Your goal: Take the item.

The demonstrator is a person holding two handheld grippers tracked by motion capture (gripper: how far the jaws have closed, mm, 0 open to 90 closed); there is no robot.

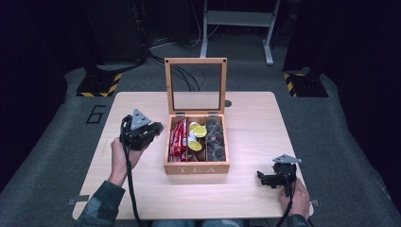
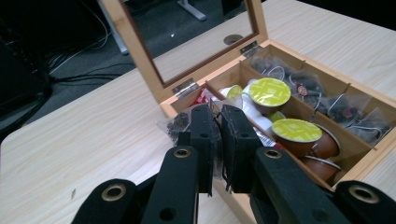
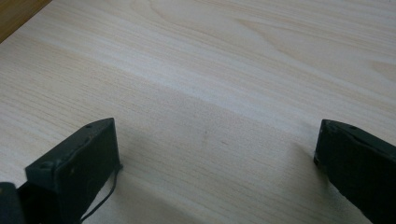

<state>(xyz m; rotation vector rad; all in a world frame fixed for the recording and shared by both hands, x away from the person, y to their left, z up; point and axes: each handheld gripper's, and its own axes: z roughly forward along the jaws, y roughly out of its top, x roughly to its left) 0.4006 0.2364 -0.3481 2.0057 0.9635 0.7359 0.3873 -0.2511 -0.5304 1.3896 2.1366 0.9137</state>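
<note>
My left gripper [image 2: 215, 122] pinching clear tea-bag sachet [image 2: 175, 123] at tea box's [image 1: 196, 168] nine o'clock, my right gripper [image 3: 215, 154] wide open, holding nothing, on table [image 1: 255, 132] at box's four o'clock.

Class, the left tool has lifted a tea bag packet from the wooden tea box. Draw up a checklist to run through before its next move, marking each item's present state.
1. Left tool shut on the tea bag packet: ok.
2. Packet clear of the tea box: cannot tell; it hangs at the box's near corner.
3. Lid upright, open: ok.
4. Right tool open, over bare table: ok.
5. Capsules undisturbed in the middle compartment: ok.
</note>
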